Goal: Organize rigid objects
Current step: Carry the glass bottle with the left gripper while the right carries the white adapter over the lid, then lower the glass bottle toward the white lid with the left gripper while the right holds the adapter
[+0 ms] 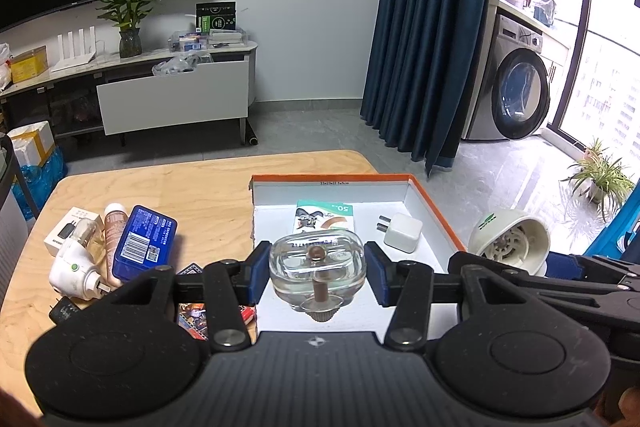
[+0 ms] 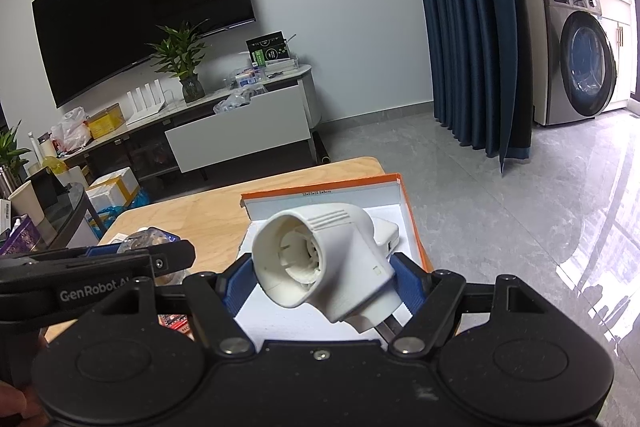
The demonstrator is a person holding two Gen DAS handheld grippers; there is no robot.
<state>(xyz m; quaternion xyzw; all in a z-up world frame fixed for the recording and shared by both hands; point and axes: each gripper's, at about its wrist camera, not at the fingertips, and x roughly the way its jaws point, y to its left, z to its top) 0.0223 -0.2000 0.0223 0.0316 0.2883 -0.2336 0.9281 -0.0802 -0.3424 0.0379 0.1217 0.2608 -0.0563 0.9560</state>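
the left gripper (image 1: 317, 269) had its jaws clamped on a clear glass bottle (image 1: 317, 267) with a brown wick stem, held above the near end of the open orange-rimmed box (image 1: 436, 215). inside the box lay a small card pack (image 1: 325, 219) and, just beside it, a white charger cube (image 1: 403, 233) with its prongs pointing left. the right gripper (image 2: 320, 281) had its jaws closed on a white plug-in vaporizer body (image 2: 324, 263), its round socket facing the camera, held over the same box (image 2: 412, 223); from the left wrist view that vaporizer (image 1: 510, 241) showed at the box's right edge. on the wooden surface (image 1: 208, 203) left of the box sat a cluster: a blue tin (image 1: 144, 243), a pinkish bottle (image 1: 114, 227), a second white vaporizer (image 1: 76, 263) with its bottle attached, and a white carton (image 1: 66, 231), all touching or nearly so
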